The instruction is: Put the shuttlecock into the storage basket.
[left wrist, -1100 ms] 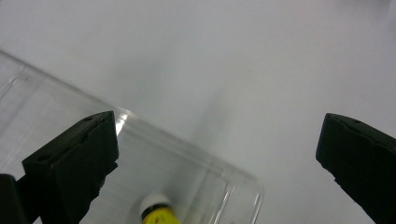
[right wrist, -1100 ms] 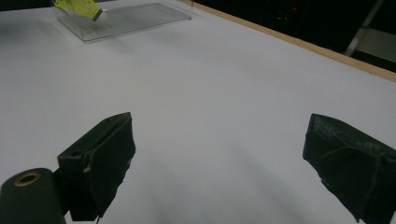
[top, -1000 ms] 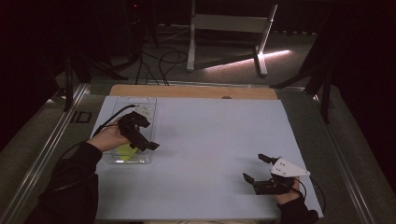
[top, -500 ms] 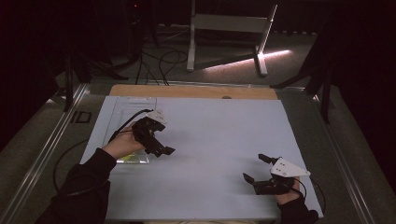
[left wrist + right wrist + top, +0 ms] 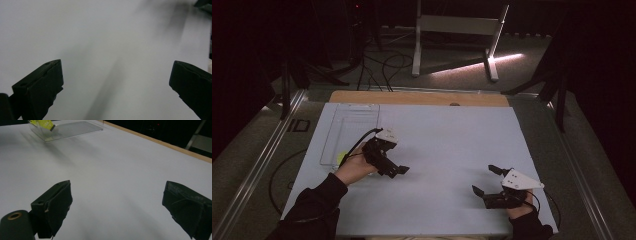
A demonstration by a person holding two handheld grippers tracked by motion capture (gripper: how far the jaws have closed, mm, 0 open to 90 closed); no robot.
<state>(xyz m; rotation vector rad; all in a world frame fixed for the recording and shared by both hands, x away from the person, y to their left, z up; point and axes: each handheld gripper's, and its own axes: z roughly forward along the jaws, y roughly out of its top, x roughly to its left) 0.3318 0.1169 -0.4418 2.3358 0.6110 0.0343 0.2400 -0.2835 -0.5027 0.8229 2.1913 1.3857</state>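
Note:
My left gripper hovers over the white table sheet, just right of a clear plastic tray. Its jaws stand wide open in the left gripper view, with bare white sheet between them. A yellow-green item lies in the near end of the tray, beside the left hand. My right gripper rests near the front right of the sheet, open and holding nothing. In the right gripper view the tray and the yellow-green item lie far off at the top left.
A wooden strip runs along the far edge of the table. Metal rails flank the sheet on both sides. Beyond the table stand a metal frame and floor cables in the dark.
My left gripper has moved right and toward the person, from over the tray's near end out onto the white sheet. The right gripper has stayed in place.

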